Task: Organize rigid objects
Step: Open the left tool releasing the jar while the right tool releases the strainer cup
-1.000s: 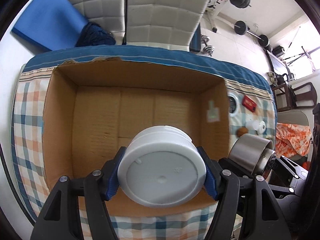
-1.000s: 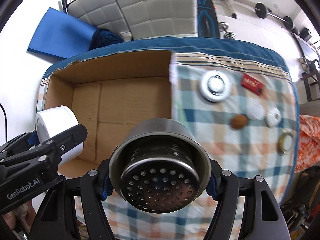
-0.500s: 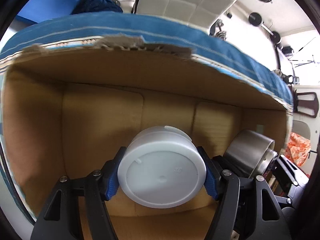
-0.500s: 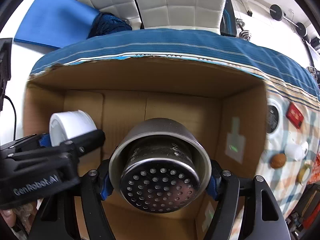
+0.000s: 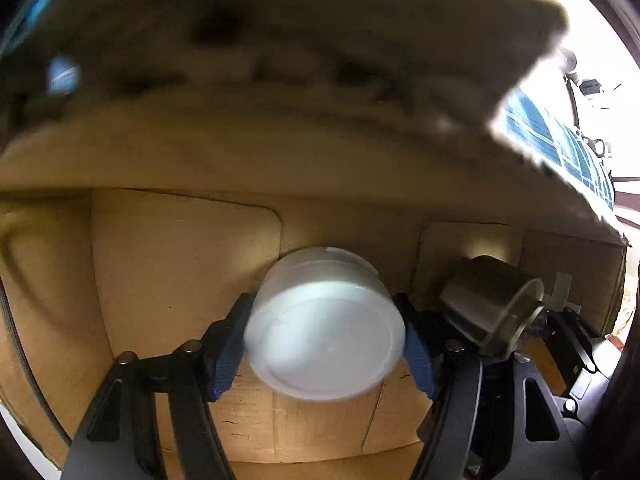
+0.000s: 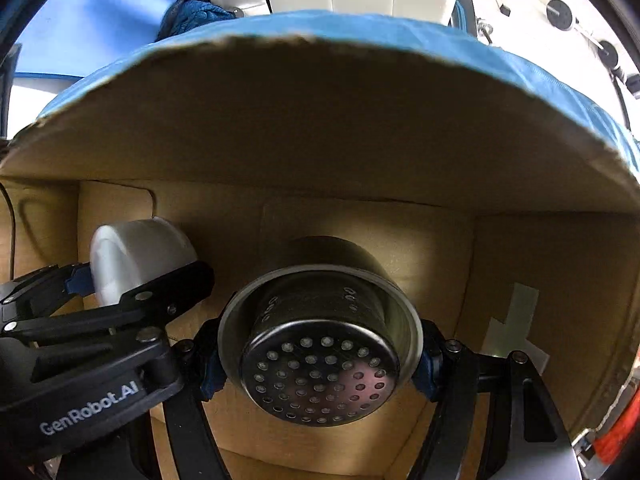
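Cardboard box (image 6: 520,264), open-topped, brown, stood on a blue-edged cloth (image 6: 360,26); both grippers reached down inside it. Left gripper (image 5: 326,336): jaws opening, with a white plastic tub (image 5: 324,332) between the blue pads, base toward the camera, low over the box floor; whether the pads pressed it could not be told. Right gripper (image 6: 318,360): clamped on a steel perforated cup (image 6: 320,364), holed base toward the camera, just beside the tub within the box.

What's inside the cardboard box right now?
Inside the cardboard box: a white tub between the left tool's opening jaws, and a perforated steel cup in the right tool. They hide the floor beneath.
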Demonstrator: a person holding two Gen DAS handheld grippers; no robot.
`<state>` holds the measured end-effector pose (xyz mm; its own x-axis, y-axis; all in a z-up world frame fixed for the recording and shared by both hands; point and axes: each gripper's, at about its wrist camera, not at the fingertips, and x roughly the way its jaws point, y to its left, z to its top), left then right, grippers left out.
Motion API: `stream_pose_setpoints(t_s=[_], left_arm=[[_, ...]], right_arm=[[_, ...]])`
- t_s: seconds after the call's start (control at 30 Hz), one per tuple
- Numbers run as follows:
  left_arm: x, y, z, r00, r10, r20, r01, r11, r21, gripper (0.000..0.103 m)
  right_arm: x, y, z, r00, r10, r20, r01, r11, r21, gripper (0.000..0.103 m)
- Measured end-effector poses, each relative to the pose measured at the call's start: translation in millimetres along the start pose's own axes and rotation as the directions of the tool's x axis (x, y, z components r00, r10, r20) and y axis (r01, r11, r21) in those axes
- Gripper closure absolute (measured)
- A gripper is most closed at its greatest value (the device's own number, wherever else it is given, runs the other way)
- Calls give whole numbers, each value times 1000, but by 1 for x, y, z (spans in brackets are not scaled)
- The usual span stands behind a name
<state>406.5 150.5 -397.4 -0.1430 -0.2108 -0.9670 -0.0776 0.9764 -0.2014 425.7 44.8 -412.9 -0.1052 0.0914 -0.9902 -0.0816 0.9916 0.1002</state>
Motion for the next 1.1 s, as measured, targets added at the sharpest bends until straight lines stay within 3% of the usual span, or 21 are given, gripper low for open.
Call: stream_pose_setpoints(t_s=[0.27,0.33,0.4,0.53,0.7,0.83,0.97,1.1], left_arm=[[-28,-9,-12,998,43,34,-43,999,9,18],[-40,-11,-19,998,44,46,-44,999,13,17],[-50,-11,-26,997,50,61,-51,999,16,5],[-73,-10,-52,992,66,106,-69,997,20,0],[-92,-11,-85,985,87,148,-90,996,9,0],[-106,-3,-119,978,107,179,-109,994,2,0],[-116,15,-125,971,119,209,-122,993,-2,0],[-131,12,-151,963,127,239,-133,991,9,0]], right_arm=[[-15,2,7,1000,-24,9,24,1000,-12,26],[-22,5,5,999,-30,15,30,999,-13,23],[-29,7,-1,999,-30,19,30,1000,-9,20],[-41,9,-13,999,-29,32,29,1000,-1,13],[-53,21,-39,998,-16,52,16,1000,4,2],[-60,25,-73,998,-2,62,0,1000,21,0],[-65,30,-97,996,-1,84,-2,999,35,0],[-86,29,-127,993,-14,119,10,999,36,0]])
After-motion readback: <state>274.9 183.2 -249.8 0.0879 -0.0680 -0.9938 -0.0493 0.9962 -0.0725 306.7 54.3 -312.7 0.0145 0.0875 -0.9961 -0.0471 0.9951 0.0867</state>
